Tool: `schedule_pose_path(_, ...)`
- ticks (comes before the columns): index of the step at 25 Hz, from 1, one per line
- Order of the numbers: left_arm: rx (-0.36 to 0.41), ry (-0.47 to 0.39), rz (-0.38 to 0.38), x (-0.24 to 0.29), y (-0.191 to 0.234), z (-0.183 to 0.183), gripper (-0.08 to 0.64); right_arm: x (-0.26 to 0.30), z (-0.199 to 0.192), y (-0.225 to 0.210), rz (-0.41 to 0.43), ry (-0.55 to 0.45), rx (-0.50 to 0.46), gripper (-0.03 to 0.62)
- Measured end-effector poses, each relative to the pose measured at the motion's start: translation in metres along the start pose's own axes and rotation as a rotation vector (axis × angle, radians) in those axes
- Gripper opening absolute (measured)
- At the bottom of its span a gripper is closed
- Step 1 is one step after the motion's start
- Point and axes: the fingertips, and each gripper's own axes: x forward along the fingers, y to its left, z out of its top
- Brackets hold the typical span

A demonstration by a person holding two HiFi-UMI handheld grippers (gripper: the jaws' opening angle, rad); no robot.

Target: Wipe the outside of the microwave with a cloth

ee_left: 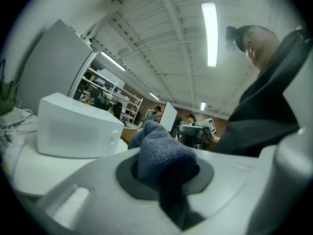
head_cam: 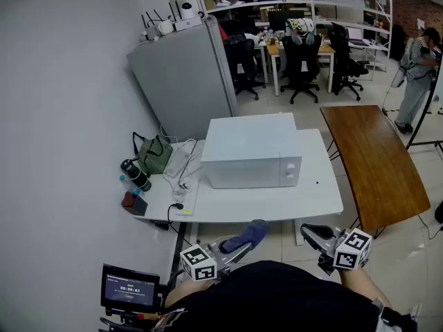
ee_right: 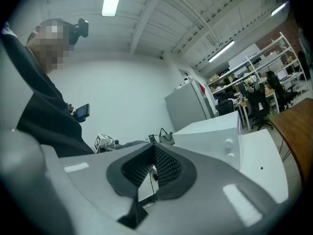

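Clamping the bunched blue cloth point(head_cam: 247, 236), my left gripper point(head_cam: 239, 249) hovers near me; my right gripper point(head_cam: 313, 236) is closed on nothing; the microwave point(head_cam: 252, 151) sits farther off on the white table point(head_cam: 277, 205); rubbing pressure might pull the wad loose, or a hard push might slide the microwave; count: two grippers, one cloth, one microwave.

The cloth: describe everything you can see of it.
The cloth is blue-grey, soft and nubbly like terry or microfibre, and bunched into a rounded wad. The left claw is shut on it, with the wad bulging out past the jaws. It is held in the air in front of the table, apart from the white microwave, touching nothing else.
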Motion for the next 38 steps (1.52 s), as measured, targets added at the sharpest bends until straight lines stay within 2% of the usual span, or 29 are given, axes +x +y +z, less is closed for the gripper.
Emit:
schedule_pose_path(5, -0.001, -0.049, 0.022, -0.029, 0.056, 0.03, 0.058, 0.05, 0.002, -0.007, 0.007, 0.013, -0.021, 0.005)
schedule_pose_path(12, 0.039, -0.091, -0.012, -0.102, 0.189, 0.095, 0.058, 0.174, 0.043, -0.01, -0.054, -0.031, -0.081, 0.005)
schedule_pose_path(17, 0.058, -0.051, -0.063, -0.122, 0.257, 0.132, 0.058, 0.236, 0.075, -0.026, -0.122, -0.074, -0.076, 0.005)
schedule_pose_path(22, 0.12, -0.002, -0.081, -0.099, 0.33, 0.157, 0.058, 0.242, 0.085, -0.052, -0.189, -0.063, -0.073, 0.005)
schedule_pose_path(24, 0.171, 0.044, -0.057, -0.081, 0.362, 0.169, 0.058, 0.23, 0.087, -0.068, -0.213, -0.072, -0.059, 0.005)
schedule_pose_path(27, 0.258, 0.138, 0.006, -0.045, 0.414, 0.189, 0.058, 0.207, 0.096, -0.096, -0.207, -0.086, -0.078, 0.005)
schedule_pose_path(30, 0.32, 0.281, 0.107, -0.001, 0.477, 0.196, 0.058, 0.181, 0.104, -0.132, -0.186, -0.084, -0.118, 0.005)
schedule_pose_path(32, 0.326, 0.383, 0.219, 0.014, 0.522, 0.195, 0.058, 0.168, 0.113, -0.163, -0.159, -0.078, -0.116, 0.005)
schedule_pose_path(34, 0.302, 0.45, 0.314, 0.023, 0.559, 0.194, 0.058, 0.159, 0.124, -0.192, -0.138, -0.083, -0.105, 0.005)
schedule_pose_path(36, 0.283, 0.524, 0.36, 0.036, 0.585, 0.19, 0.058, 0.149, 0.129, -0.214, -0.134, -0.093, -0.085, 0.005)
schedule_pose_path(38, 0.283, 0.644, 0.356, 0.05, 0.602, 0.177, 0.058, 0.139, 0.127, -0.231, -0.135, -0.099, -0.062, 0.005)
